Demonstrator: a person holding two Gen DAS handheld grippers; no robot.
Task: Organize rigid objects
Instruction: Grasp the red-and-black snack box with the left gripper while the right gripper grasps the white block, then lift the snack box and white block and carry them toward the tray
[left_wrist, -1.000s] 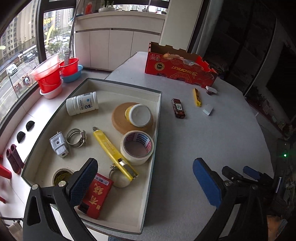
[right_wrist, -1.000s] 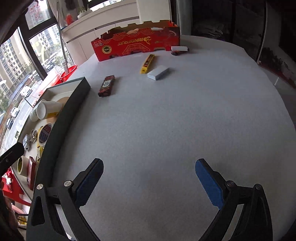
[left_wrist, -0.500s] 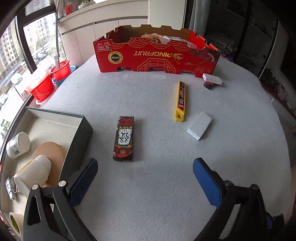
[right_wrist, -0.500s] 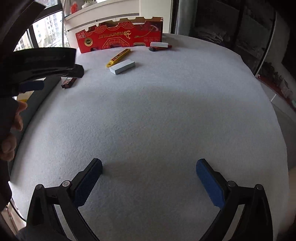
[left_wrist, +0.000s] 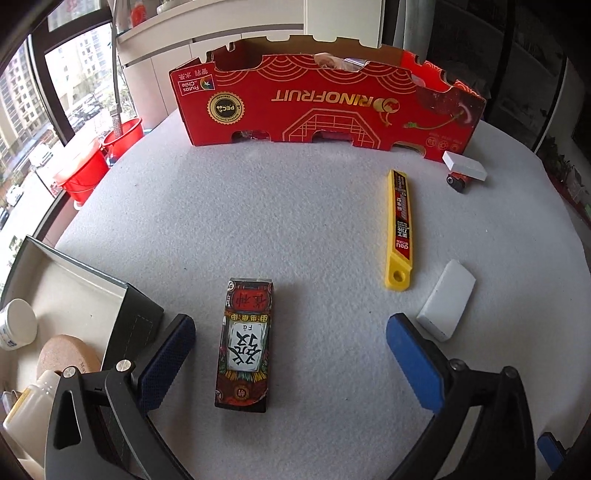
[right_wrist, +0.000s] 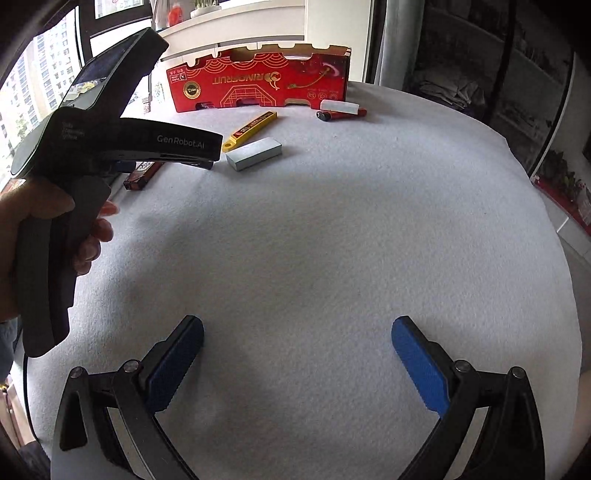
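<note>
- Left wrist view: the left gripper (left_wrist: 291, 363) is spread wide with nothing between its pads, and the dark red card box (left_wrist: 245, 345) lies flat on the grey felt table (left_wrist: 295, 206) between the two fingers, nearer the left one, touching neither.
- Ahead and to the right lies one yellow blade case (left_wrist: 399, 229); one white block (left_wrist: 447, 300) sits just beside the right blue pad (left_wrist: 415, 365).
- A second white block (left_wrist: 464, 166) rests against one red battery (left_wrist: 456, 181) near the red fruit carton (left_wrist: 325, 107).
- One grey tray (left_wrist: 88, 291) at the left holds a white bottle (left_wrist: 16, 323) and a cork disc (left_wrist: 66, 356).
- Right wrist view: the right gripper (right_wrist: 297, 362) is also spread wide and empty over bare felt, well apart from the objects.
- A hand (right_wrist: 40, 229) grips the left tool's handle.
</note>
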